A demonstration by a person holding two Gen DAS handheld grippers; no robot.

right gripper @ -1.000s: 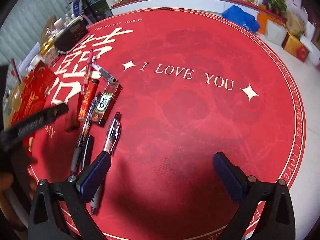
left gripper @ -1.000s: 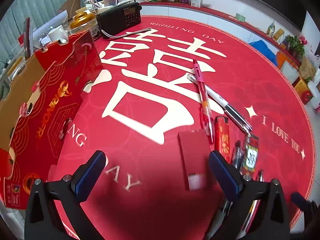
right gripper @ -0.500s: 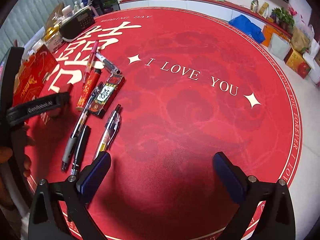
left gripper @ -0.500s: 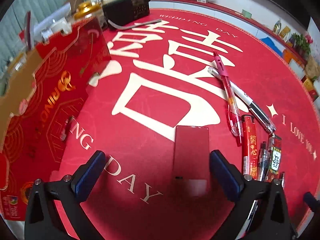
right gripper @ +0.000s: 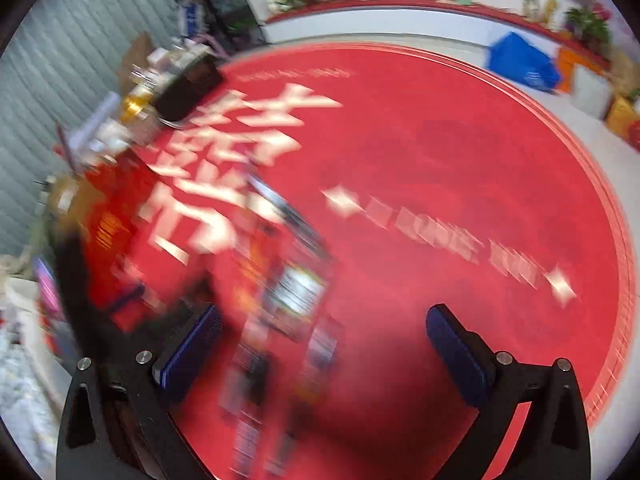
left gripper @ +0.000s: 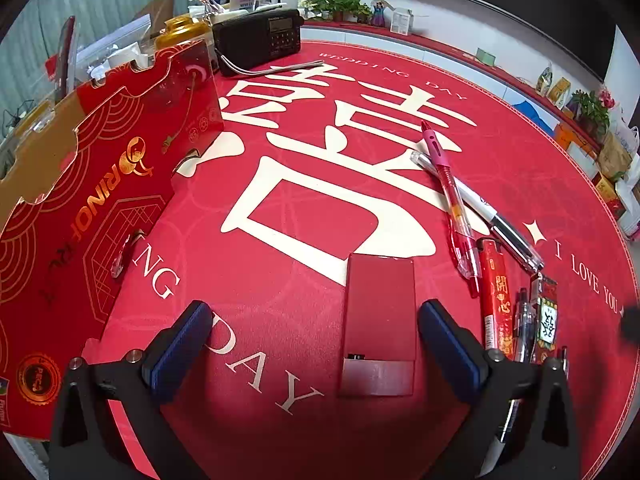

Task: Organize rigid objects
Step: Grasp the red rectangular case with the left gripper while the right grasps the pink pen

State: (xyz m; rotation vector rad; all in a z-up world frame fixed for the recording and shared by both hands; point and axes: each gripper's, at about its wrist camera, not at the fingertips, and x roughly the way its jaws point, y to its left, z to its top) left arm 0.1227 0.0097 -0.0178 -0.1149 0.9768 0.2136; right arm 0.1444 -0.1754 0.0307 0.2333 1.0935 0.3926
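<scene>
The red gift box (left gripper: pixel 92 208) stands open to the left of the left gripper (left gripper: pixel 316 344), probably to receive items; the flat red case (left gripper: pixel 378 320) lies between its wide-open fingers, ready for grasping. The pens (left gripper: pixel 460 200) lie beyond its right finger; the right gripper (right gripper: pixel 324 352) also hangs open and empty, its view blurred.

Round red mat (left gripper: pixel 304 312): matt, cloth-like, printed cream lettering. Flat red case (left gripper: pixel 379 312): smooth matt plastic, paler strip at near end. Pink pen (left gripper: pixel 450 196): clear glossy plastic. Red carton (left gripper: pixel 100 208): glossy printed card, gold foil lines, brown raw inside. Left gripper (left gripper: pixel 312 344) pads: blue, ribbed rubbery. Right view blurred.
</scene>
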